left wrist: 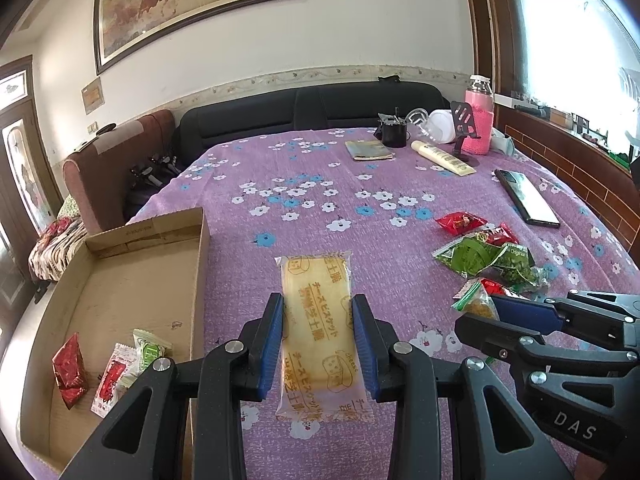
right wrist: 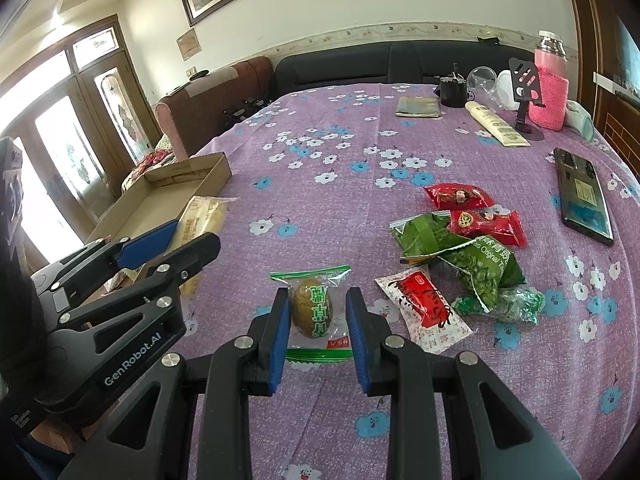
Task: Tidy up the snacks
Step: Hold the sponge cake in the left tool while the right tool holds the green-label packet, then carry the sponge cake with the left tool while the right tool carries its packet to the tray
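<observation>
1. Your left gripper [left wrist: 318,322] has its blue pads pressed on both long edges of the cheese biscuit packet [left wrist: 316,320], so it holds that packet over the purple flowered cloth [left wrist: 320,208]. The packet runs lengthwise between the fingers, its far end sticking out past the tips.
2. The cardboard box [left wrist: 200,248] sits just to the left of that gripper. Inside it lie a red foil snack [left wrist: 70,368], a white and red sachet [left wrist: 110,376] and a small green-printed sachet [left wrist: 150,350].
3. Your right gripper [right wrist: 318,312] stands narrow around the green-edged packet [right wrist: 316,312], which holds a brown oval snack. The pads sit at the clear wrapper's two sides; you appear to be gripping it, with the wrapper's ends showing past the fingers front and back.
4. To the right of that gripper lies the loose pile: a white sachet with a red centre [right wrist: 424,308], green pea packets [right wrist: 476,264] and two red packets [right wrist: 460,196], all near one another and partly overlapping.
5. Writing you can read: "cheese" and Japanese and Chinese characters in orange on the biscuit packet; "Original" on a green pea packet; green Chinese characters on the oval snack's wrapper; "GenRobot.AI" on the left gripper's body in the right wrist view; "DAS" on the right gripper's body in the left wrist view.
6. Farther back on the cloth lie a dark phone [right wrist: 584,196], a cream tube [right wrist: 496,124] and a bottle in a pink knitted sleeve [right wrist: 550,88].
</observation>
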